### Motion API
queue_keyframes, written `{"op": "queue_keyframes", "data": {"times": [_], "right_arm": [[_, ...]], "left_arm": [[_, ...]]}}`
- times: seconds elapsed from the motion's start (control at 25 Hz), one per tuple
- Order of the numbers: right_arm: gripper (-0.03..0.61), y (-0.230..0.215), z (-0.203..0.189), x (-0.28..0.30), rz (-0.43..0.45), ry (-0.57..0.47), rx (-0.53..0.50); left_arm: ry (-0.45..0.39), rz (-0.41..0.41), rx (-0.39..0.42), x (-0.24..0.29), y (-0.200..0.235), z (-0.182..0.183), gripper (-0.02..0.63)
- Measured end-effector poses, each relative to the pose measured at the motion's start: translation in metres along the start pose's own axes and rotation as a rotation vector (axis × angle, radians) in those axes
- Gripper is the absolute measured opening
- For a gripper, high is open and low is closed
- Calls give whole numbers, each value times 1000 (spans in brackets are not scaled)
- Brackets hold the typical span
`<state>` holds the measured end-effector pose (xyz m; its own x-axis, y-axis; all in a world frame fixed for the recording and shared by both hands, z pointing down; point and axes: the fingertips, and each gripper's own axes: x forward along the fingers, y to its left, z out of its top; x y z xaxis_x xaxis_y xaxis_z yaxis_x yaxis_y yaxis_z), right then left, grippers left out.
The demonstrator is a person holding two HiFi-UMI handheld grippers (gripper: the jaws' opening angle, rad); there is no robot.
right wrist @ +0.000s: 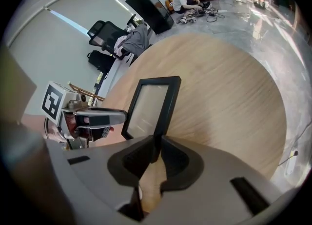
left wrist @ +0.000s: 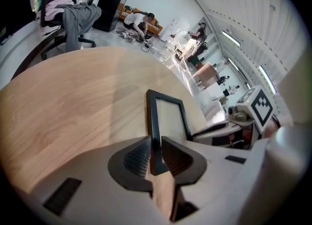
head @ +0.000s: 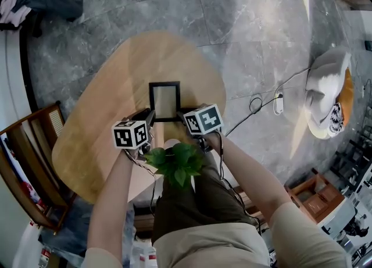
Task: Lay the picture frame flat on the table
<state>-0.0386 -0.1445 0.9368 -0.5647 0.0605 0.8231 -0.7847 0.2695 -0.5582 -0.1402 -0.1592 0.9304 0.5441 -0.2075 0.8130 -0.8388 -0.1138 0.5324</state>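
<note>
We read the left gripper (left wrist: 156, 156) in its own view: both jaws are closed against a black side bar of the frame (left wrist: 168, 115), near its close corner, with the pads touching the bar on either side. The rest of the frame extends forward and away from these jaws, over the bench (left wrist: 73, 107).

We read the right gripper (right wrist: 155, 158) the same way: its jaws are pressed together on the opposite side bar, again near the close corner, and the frame runs forward from them.

In the head view the frame sits between the two sets of jaws, the left jaws on its left bar and the right jaws on its right bar. Its pale front shows there as a full rectangle facing up. We cannot tell whether its back touches the bench or is tilted off it.

A plant (head: 176, 163) stands behind both sets of jaws, toward the person. Each gripper shows in the other's view, just beside the frame.
</note>
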Motion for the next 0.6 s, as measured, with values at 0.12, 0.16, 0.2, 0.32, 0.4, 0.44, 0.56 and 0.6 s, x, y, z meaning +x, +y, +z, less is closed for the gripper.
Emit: {"op": "queue_keyframes", "data": {"times": [0.12,0.16,0.2,0.32,0.4,0.44,0.56,0.6], "right_arm": [[37,0,1,-9,-12,-17,-8],[37,2,2,-15,-19,-25,-15],[35,4,4,-22,-23,-34,-22],[23,15,10,-49,-29,-69,-42],[20,26,16,-71,-34,-95,-66],[18,34,19,-82,-32,-109,-78],[20,62,29,-120,-13,-169,-113],[20,71,34,-135,-8,-191,-124]], "left_arm": [[-28,22,-10,-13,-1,8,67],[-27,35,14,-19,-2,10,67],[-24,45,40,-26,-4,11,67],[-46,51,53,-51,-14,18,63],[-79,57,42,-71,-21,25,37],[-93,62,46,-83,-26,29,32],[-138,70,76,-123,-49,42,31],[-156,65,83,-137,-60,48,31]]}}
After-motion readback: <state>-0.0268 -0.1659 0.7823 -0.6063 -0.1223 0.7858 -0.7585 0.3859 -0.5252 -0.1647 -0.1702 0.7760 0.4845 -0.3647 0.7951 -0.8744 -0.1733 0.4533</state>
